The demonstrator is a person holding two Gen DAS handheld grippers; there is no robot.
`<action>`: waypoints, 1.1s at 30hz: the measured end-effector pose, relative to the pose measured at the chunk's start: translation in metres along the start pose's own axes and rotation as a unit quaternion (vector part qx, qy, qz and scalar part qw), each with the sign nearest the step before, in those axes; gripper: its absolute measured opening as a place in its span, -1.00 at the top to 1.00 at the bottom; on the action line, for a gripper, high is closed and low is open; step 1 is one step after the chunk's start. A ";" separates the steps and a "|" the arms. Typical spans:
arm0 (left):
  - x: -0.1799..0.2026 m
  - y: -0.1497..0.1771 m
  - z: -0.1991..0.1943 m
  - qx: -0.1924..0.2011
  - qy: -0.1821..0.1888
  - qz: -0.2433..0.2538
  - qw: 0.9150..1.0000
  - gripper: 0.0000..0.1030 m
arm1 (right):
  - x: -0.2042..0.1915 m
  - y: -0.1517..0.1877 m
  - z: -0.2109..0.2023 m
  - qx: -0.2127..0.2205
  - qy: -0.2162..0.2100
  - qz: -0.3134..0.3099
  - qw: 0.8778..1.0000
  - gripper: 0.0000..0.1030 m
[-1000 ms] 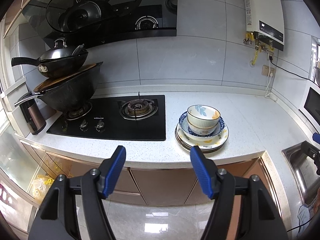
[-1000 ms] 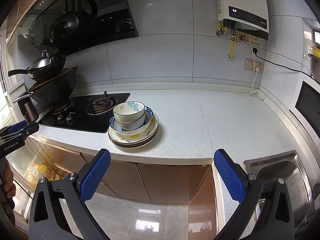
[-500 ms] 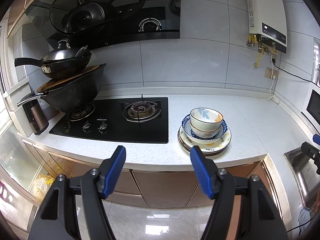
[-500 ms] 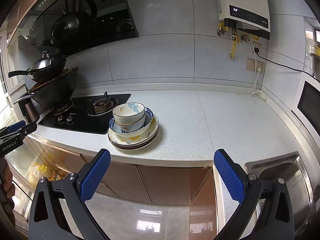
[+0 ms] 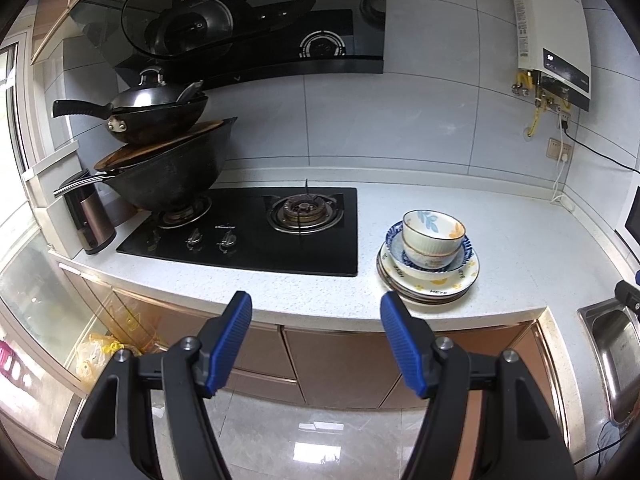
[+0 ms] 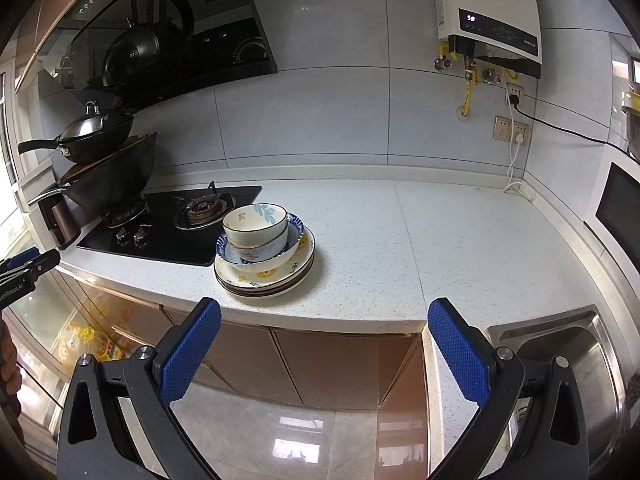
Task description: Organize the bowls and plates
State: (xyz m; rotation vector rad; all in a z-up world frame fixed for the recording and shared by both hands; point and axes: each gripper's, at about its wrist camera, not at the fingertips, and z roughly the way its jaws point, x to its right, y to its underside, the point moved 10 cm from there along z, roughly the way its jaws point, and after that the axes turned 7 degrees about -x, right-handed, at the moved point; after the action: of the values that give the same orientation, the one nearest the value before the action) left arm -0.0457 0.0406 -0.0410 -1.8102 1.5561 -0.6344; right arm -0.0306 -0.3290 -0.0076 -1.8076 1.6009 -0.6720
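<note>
- Left gripper released, empty; has crept closer to the worktop.
- Right gripper released wide, view barely changed.
- Bowls on plates, unmoved, at the hob's 3 o'clock.

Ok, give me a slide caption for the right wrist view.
Open right gripper faces a stack of bowls on plates beside the hob.

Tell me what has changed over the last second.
Both grippers have come a little closer to the counter: the stack of dishes looks slightly larger and lower in the left view, and slightly larger in the right one. Nothing was grasped or released. The left gripper and right gripper stay open and empty, and the dishes stay stacked beside the stove.
</note>
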 end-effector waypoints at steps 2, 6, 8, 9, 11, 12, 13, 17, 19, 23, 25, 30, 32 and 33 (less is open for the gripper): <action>-0.002 0.001 -0.001 -0.002 -0.003 0.001 1.000 -0.27 | 0.003 0.000 -0.002 0.000 0.002 0.003 1.000 -0.98; -0.003 0.004 -0.003 -0.005 -0.001 0.002 1.000 -0.27 | 0.004 0.002 -0.004 -0.001 0.006 0.002 1.000 -0.98; -0.003 0.005 -0.004 -0.004 -0.001 0.003 1.000 -0.27 | 0.004 0.002 -0.004 0.000 0.005 0.002 1.000 -0.98; -0.003 0.006 -0.004 -0.004 0.000 0.002 1.000 -0.27 | 0.004 0.002 -0.004 0.000 0.005 0.003 1.000 -0.98; -0.002 0.007 -0.003 -0.005 0.001 0.001 1.000 -0.27 | 0.003 0.002 -0.004 0.000 0.005 0.003 1.000 -0.98; -0.002 0.007 -0.003 -0.005 0.002 0.000 1.000 -0.27 | 0.003 0.002 -0.004 0.000 0.004 0.003 1.000 -0.98; -0.003 0.007 -0.003 -0.006 0.003 0.000 1.000 -0.27 | 0.002 0.002 -0.004 0.000 0.004 0.002 1.000 -0.98; -0.003 0.007 -0.003 -0.005 0.005 -0.001 1.000 -0.27 | -0.002 0.002 -0.004 0.001 0.003 0.000 1.000 -0.98; -0.004 0.007 -0.004 -0.003 0.006 -0.004 1.000 -0.27 | -0.004 0.002 -0.005 0.001 0.003 -0.002 1.000 -0.98; -0.007 0.008 -0.005 -0.002 0.007 -0.010 1.000 -0.27 | -0.007 0.003 -0.006 0.001 0.003 -0.004 1.000 -0.98; -0.007 0.009 -0.006 -0.002 0.009 -0.012 1.000 -0.27 | -0.009 0.004 -0.006 0.001 0.003 -0.005 1.000 -0.98; -0.010 0.009 -0.006 -0.002 0.013 -0.016 1.000 -0.27 | -0.013 0.004 -0.008 0.002 0.004 -0.008 1.000 -0.98; -0.010 0.009 -0.006 -0.002 0.014 -0.016 1.000 -0.27 | -0.014 0.004 -0.009 0.002 0.004 -0.008 1.000 -0.98; -0.010 0.009 -0.006 -0.002 0.014 -0.016 1.000 -0.27 | -0.014 0.004 -0.009 0.002 0.004 -0.008 1.000 -0.98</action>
State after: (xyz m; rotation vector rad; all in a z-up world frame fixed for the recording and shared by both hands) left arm -0.0582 0.0489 -0.0434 -1.8394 1.5510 -0.6753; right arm -0.0414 -0.3159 -0.0042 -1.8174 1.5904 -0.6898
